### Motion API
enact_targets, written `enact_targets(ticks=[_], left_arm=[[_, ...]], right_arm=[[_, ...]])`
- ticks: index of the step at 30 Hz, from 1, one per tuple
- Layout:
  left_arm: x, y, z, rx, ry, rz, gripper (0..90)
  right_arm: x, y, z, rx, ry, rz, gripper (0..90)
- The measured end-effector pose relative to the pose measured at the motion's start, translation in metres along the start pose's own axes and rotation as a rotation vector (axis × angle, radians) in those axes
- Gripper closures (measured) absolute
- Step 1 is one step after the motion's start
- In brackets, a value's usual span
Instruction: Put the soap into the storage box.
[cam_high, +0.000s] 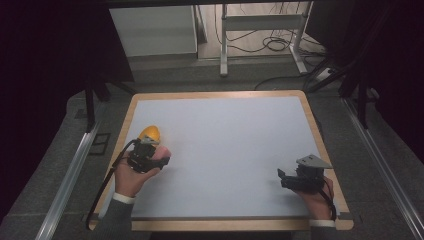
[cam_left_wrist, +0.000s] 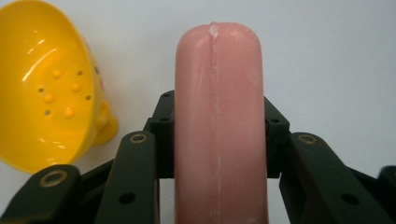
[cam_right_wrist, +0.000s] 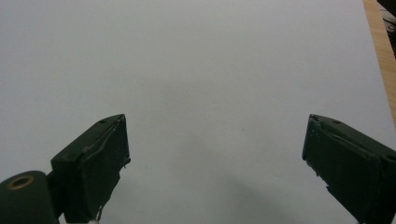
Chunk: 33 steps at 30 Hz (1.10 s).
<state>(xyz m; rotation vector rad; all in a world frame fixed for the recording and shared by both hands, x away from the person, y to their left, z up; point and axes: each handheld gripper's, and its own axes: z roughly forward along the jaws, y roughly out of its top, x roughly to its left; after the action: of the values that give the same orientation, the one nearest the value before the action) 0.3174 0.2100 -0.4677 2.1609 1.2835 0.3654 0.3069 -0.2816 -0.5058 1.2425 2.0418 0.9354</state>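
Observation:
A pink sausage (cam_left_wrist: 218, 140) stands lengthwise between the black jaws of my left gripper (cam_left_wrist: 218, 116), which is shut on it. Its rounded tip points away from the camera. Just to its left lies a yellow toy colander (cam_left_wrist: 46, 88), tipped on its side with the holed inside facing me. In the high view the left gripper (cam_high: 146, 146) is at the table's left side, right below the yellow colander (cam_high: 149, 133). My right gripper (cam_high: 286, 178) rests low at the front right, open. Its jaws stand wide apart over the bare white surface, with nothing between them (cam_right_wrist: 215, 154).
The table has a white top (cam_high: 225, 135) with a wooden rim (cam_high: 220, 94). The wooden edge (cam_right_wrist: 380, 51) runs close to the right gripper's right side. Beyond the far edge are metal frame legs and cables on the floor (cam_high: 270, 45).

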Motion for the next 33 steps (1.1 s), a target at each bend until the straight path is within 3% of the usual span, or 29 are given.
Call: enact_targets(ticks=[10, 33], left_arm=[[0.015, 0.007, -0.002, -0.012, 0.018, -0.044, 59.6], [0.037, 0.024, -0.001, -0.011, 0.068, -0.072, 59.6]], right_arm=[[0.0, 0.0, 0.001, -0.004, 0.0, 0.0, 7.0], [0.0, -0.001, 0.002, 0.01, -0.011, 0.006, 6.9]])
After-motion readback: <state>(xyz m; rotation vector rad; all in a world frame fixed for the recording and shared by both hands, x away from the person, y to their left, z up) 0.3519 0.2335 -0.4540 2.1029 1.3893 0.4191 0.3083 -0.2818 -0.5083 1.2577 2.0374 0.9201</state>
